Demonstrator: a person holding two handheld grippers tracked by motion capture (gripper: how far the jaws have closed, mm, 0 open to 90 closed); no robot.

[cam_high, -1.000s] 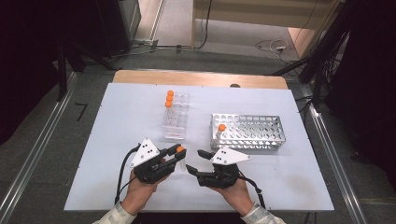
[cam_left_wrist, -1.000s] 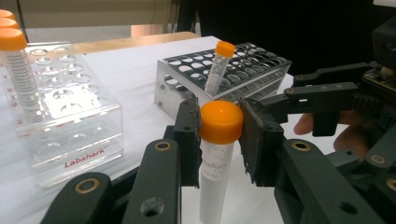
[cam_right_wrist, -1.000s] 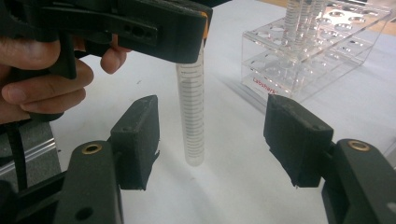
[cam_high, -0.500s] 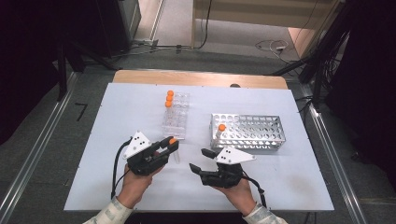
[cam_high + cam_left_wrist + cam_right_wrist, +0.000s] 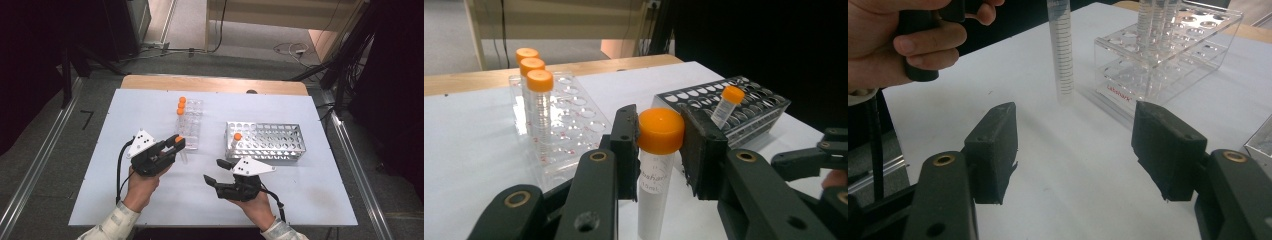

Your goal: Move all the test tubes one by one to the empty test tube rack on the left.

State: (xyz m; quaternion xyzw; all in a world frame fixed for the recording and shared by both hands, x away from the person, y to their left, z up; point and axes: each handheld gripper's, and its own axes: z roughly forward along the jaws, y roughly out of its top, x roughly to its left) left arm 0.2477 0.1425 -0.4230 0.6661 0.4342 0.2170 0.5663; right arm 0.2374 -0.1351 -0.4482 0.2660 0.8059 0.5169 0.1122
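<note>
White tabletop [image 5: 150, 200] is sitting under a dim room, with dark floor and loose cables lying behind it. On it, a clear plastic rack [image 5: 189, 127] is holding three orange-capped tubes at its far end, and a metal rack [image 5: 270, 141] to its right is keeping one tube [image 5: 235, 141] in its near left corner. The left gripper [image 5: 659, 145] is clamping a fourth orange-capped tube [image 5: 656, 170] just under its cap, the tube hanging upright above the table just beside the clear rack's near end. The right gripper [image 5: 1075, 145] is hovering near the person's side of the table with its jaws standing apart and nothing between them. To my eye the step in hand is carrying this tube from one rack toward the other, most likely across to the metal one. The next move is calling for keeping the tube vertical, lining its tip over a free hole and lowering it straight before the jaws are loosened.
</note>
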